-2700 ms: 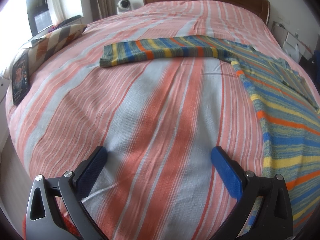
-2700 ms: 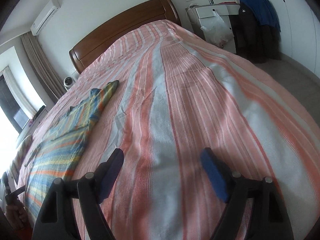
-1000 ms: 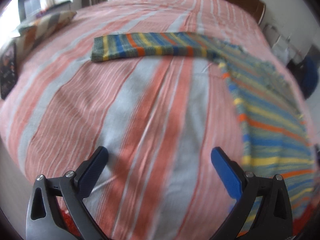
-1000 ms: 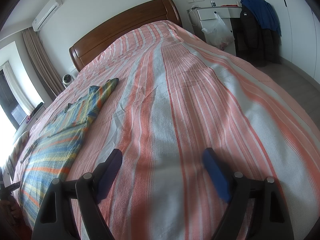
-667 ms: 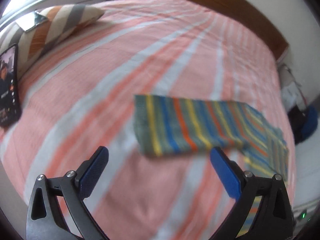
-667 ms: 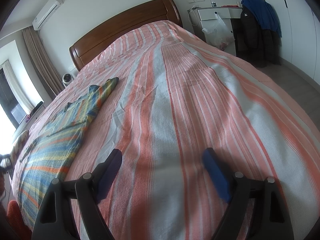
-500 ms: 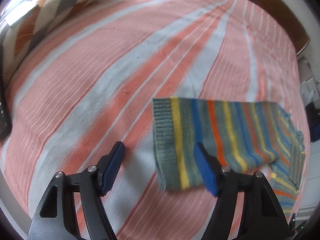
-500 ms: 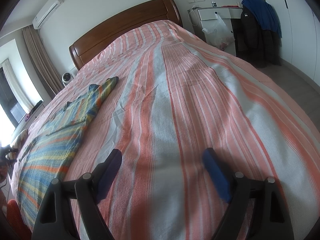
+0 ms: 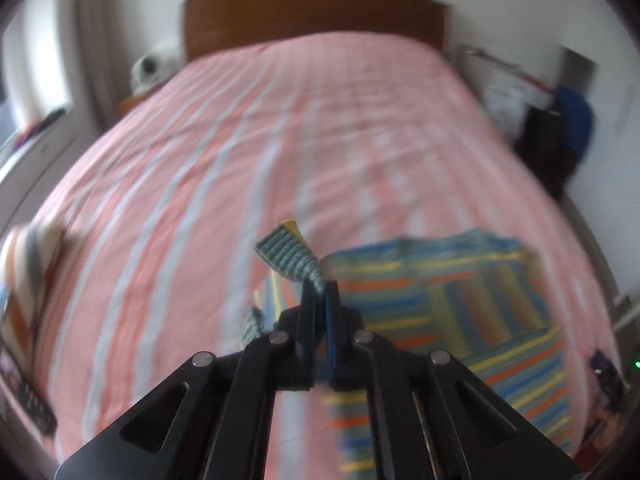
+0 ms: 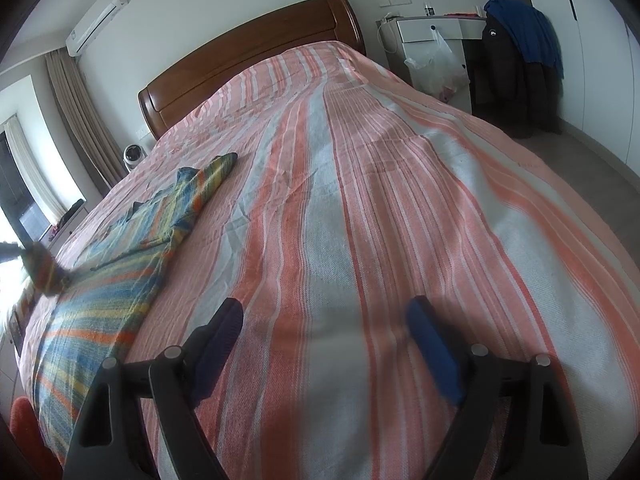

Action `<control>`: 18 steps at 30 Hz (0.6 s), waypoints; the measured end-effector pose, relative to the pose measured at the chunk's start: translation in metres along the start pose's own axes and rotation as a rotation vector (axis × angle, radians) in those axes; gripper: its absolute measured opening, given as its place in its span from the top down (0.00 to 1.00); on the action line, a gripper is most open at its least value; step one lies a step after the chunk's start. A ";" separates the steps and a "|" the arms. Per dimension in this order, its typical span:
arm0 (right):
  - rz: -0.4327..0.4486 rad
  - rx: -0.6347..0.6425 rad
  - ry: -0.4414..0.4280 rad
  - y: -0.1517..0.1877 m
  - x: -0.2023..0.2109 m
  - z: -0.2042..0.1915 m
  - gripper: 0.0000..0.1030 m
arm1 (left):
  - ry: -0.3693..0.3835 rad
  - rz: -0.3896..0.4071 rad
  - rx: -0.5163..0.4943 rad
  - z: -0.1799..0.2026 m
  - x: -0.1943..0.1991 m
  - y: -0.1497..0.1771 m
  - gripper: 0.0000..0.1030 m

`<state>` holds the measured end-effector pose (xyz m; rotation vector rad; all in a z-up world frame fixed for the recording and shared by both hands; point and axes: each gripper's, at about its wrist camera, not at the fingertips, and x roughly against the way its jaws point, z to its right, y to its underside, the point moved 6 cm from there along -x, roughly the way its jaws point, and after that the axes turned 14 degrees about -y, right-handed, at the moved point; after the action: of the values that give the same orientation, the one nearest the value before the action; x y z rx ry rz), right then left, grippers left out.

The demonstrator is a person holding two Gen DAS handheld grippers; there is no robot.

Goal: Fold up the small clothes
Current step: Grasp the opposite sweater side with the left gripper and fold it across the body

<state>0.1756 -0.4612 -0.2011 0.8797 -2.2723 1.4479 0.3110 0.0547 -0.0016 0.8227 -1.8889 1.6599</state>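
A small striped knit sweater (image 9: pixel 448 312) in blue, yellow, orange and grey lies on the pink-striped bed (image 9: pixel 320 140). My left gripper (image 9: pixel 320 290) is shut on the ribbed cuff of the sweater's sleeve (image 9: pixel 286 258) and holds it lifted above the bed, beside the sweater's body. In the right wrist view the sweater (image 10: pixel 132 248) lies at the left, with the lifted sleeve (image 10: pixel 42 270) at the far left edge. My right gripper (image 10: pixel 324 328) is open and empty above bare bedspread, to the right of the sweater.
A wooden headboard (image 10: pixel 248 56) stands at the far end. A striped pillow (image 9: pixel 28 264) and a dark phone (image 9: pixel 34 404) lie at the bed's left edge. A white bedside cabinet (image 10: pixel 432 52) and dark jackets (image 10: pixel 516 64) stand at the right.
My left gripper moved onto the sleeve's cuff, closed on it and lifted it towards the sweater's body. The right gripper has barely moved.
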 end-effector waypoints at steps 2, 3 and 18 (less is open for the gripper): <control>-0.002 0.001 0.003 0.000 0.000 0.000 0.18 | 0.080 0.034 -0.052 0.056 0.013 -0.011 0.98; -0.003 0.002 0.005 0.000 0.000 0.000 0.18 | 0.119 0.039 -0.082 0.088 0.015 -0.010 0.98; 0.004 -0.001 -0.002 0.001 0.003 0.001 0.18 | 0.101 -0.056 -0.157 0.120 -0.031 0.079 0.26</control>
<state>0.1732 -0.4625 -0.2003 0.8772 -2.2776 1.4489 0.2793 -0.0537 -0.0948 0.7090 -1.8814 1.4701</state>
